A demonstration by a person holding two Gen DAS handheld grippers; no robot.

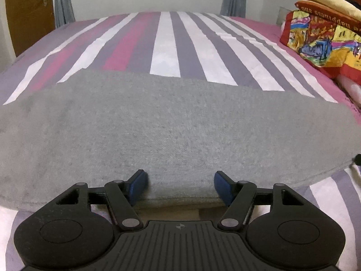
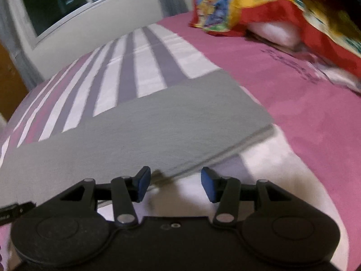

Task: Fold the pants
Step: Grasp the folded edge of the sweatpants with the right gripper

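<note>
Your left tongs and right tongs hang spread, gripping nothing, over the pants' near edge. They lie flat on the bed; pinch that edge for another fold.

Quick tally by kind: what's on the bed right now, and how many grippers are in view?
Grey pants: 1, lying flat on the striped bedspread
Bedspread: 1
Pile of colourful bedding: 1, at the bed's right side
Grippers: 2, left gripper and right gripper, both open at the pants' near edge
Total: 5
</note>
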